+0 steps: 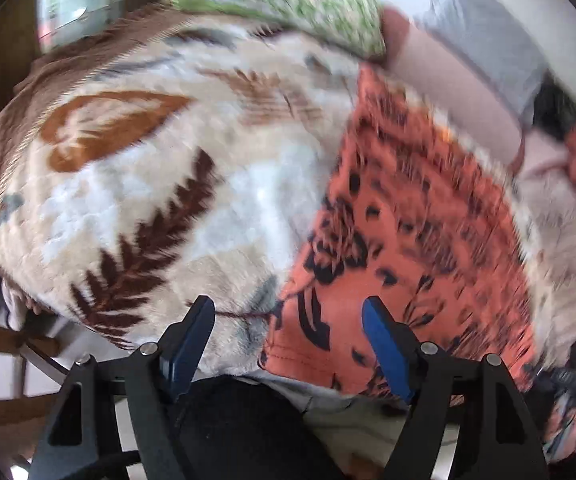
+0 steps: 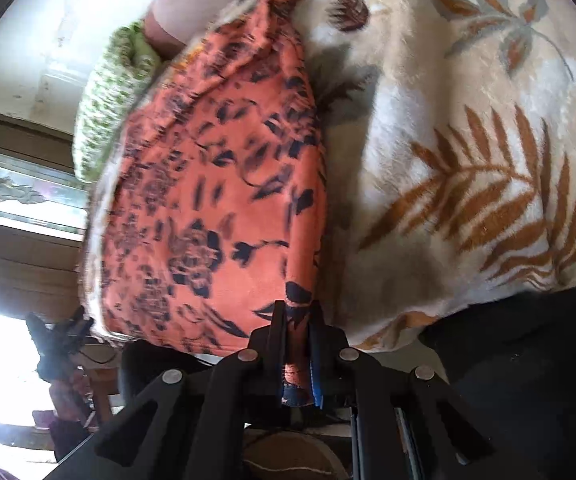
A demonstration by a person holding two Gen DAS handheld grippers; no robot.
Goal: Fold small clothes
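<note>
An orange garment with a black flower print point(image 1: 415, 240) lies on a cream blanket with leaf patterns point(image 1: 160, 184). My left gripper point(image 1: 288, 312) is open and empty, its jaws spread above the garment's near left corner. In the right wrist view my right gripper point(image 2: 297, 312) is shut on the near edge of the orange garment point(image 2: 208, 200), with cloth bunched between the fingers. The garment stretches away from it over the blanket point(image 2: 467, 120).
A green and white patterned cloth point(image 1: 288, 0) lies at the blanket's far edge, also in the right wrist view point(image 2: 108, 100). A person's bare arm point(image 1: 447, 80) reaches over the far side. The person's dark-clad leg point(image 2: 527, 360) is near the blanket's edge.
</note>
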